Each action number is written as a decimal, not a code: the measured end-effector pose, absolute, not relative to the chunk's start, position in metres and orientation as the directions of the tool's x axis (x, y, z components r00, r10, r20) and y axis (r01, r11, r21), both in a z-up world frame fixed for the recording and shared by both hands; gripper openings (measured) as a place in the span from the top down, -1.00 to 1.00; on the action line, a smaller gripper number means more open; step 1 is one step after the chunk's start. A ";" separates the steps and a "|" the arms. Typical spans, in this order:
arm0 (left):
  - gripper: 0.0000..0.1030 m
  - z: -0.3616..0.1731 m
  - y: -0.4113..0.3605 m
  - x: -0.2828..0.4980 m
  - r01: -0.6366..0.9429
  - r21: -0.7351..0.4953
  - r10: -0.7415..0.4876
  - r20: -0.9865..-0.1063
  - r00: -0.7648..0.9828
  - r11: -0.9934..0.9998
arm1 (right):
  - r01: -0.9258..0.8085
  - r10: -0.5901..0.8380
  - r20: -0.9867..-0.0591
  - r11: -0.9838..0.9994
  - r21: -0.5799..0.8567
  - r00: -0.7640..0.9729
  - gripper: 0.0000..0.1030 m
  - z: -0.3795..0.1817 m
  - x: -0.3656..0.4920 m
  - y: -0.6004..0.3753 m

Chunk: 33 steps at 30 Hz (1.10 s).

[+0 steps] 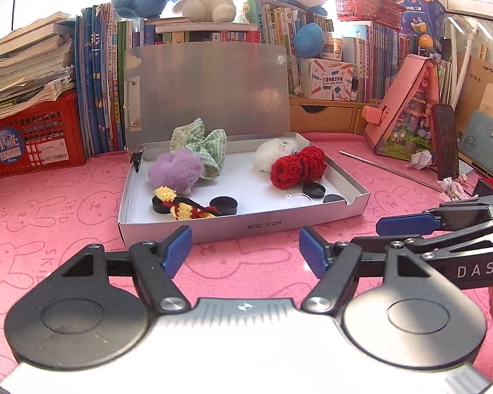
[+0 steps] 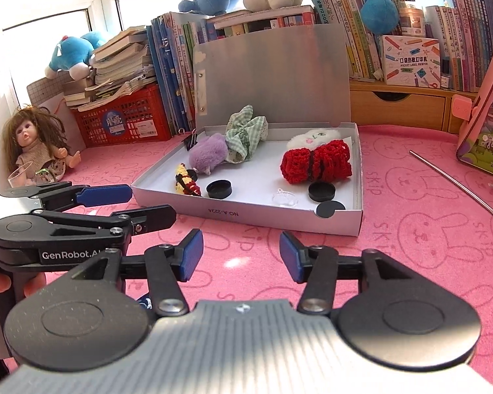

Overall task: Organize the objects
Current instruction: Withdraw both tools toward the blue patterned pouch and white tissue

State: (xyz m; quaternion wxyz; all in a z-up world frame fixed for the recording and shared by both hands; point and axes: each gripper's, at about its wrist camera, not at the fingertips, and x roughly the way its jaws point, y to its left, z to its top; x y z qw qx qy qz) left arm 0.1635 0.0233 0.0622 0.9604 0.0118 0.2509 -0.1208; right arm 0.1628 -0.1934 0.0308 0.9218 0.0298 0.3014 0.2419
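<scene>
My left tool [image 1: 245, 249] hangs nearest, jaws apart and empty over the pink table [image 1: 49, 223]; my right tool [image 2: 241, 254] beside it is likewise released, nothing between its pads. Just ahead the box [image 1: 233, 226] lies open, lid upright. Inside it I see a purple puff [image 1: 176, 170] touching a green bow [image 1: 200, 146] at the left, a red roll [image 1: 299, 165] against a white plush [image 1: 276, 154] at the right, and black caps [image 1: 224, 205] near the front wall.
</scene>
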 end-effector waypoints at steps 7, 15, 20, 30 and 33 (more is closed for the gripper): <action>-0.51 0.052 0.043 0.119 0.209 -0.050 -0.205 -0.501 0.841 0.977 | -0.529 0.583 -0.548 0.803 0.274 0.600 -0.49 0.022 0.135 -0.187; -0.65 0.041 0.072 0.089 0.138 -0.061 -0.149 -0.526 0.837 0.989 | -0.598 0.580 -0.581 0.779 0.191 0.571 -0.60 0.009 0.113 -0.161; -0.65 0.035 0.081 0.074 0.111 -0.068 -0.131 -0.537 0.834 0.991 | -0.612 0.588 -0.596 0.766 0.195 0.547 -0.66 0.004 0.114 -0.154; -0.67 0.030 0.074 0.050 0.169 -0.109 -0.201 -0.538 0.819 0.980 | -0.553 0.554 -0.618 0.803 0.222 0.558 0.19 0.011 0.119 -0.160; -0.67 0.030 0.065 0.046 0.218 -0.116 -0.246 -0.531 0.811 0.969 | -0.531 0.532 -0.614 0.822 0.207 0.584 0.40 0.014 0.120 -0.164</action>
